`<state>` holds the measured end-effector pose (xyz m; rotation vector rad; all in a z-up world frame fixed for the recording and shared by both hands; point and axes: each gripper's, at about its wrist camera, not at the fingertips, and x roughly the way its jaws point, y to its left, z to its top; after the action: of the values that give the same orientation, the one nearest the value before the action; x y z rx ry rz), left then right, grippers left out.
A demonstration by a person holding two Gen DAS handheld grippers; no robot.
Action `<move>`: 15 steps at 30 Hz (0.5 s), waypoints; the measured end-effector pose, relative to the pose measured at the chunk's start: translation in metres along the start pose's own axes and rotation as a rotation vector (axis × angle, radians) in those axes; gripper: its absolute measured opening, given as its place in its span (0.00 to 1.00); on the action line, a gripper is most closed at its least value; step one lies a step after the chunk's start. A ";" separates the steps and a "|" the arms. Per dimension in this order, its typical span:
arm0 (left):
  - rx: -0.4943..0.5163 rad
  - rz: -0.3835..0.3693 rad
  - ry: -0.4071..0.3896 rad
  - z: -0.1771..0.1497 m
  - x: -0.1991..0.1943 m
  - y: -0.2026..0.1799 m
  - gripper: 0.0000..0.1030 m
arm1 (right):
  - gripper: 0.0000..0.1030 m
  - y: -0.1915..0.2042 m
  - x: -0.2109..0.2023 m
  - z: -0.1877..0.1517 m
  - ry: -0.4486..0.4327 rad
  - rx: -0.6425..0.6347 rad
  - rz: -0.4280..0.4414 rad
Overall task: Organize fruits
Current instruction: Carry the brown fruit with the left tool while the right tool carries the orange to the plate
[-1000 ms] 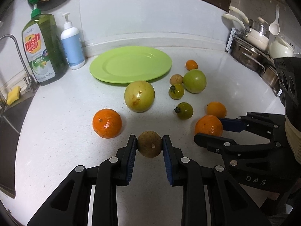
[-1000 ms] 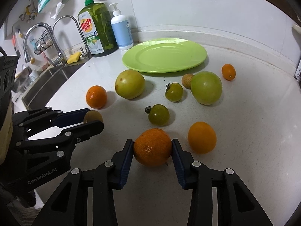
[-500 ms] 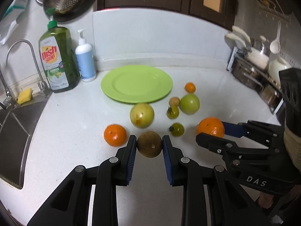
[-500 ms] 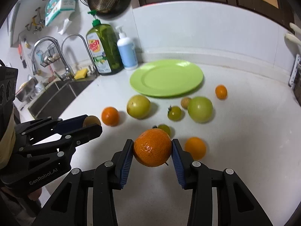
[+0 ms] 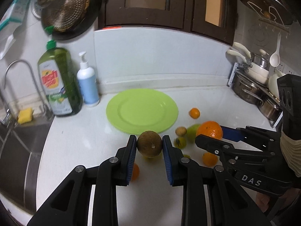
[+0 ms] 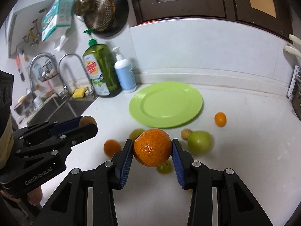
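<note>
The left claw (image 5: pixel 149 146) pinches a brown fruit (image 5: pixel 149 144) at its widest part; the right claw (image 6: pixel 152 147) clamps an orange (image 6: pixel 152 147) (firm, round, probably slippery), above the surface (image 6: pixel 244 169).

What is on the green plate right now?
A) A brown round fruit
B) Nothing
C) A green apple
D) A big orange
B: the green plate lies bare, while the orange sits in the right gripper and the brown fruit in the left gripper, both above the counter.
</note>
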<state>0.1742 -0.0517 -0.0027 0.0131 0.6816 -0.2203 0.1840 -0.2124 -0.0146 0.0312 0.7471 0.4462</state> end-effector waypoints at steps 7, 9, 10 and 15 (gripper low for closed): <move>0.075 -0.042 0.016 0.030 0.032 0.023 0.27 | 0.40 0.001 0.024 0.029 -0.006 0.058 -0.082; 0.095 -0.054 0.019 0.036 0.041 0.028 0.27 | 0.40 0.000 0.032 0.036 -0.006 0.068 -0.098; 0.102 -0.060 0.024 0.040 0.046 0.031 0.27 | 0.40 0.000 0.037 0.041 -0.013 0.081 -0.111; 0.111 -0.069 0.077 0.055 0.080 0.042 0.27 | 0.40 -0.006 0.069 0.060 0.037 0.098 -0.134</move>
<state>0.2772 -0.0307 -0.0127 0.1048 0.7469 -0.3251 0.2704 -0.1828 -0.0167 0.0647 0.8016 0.2824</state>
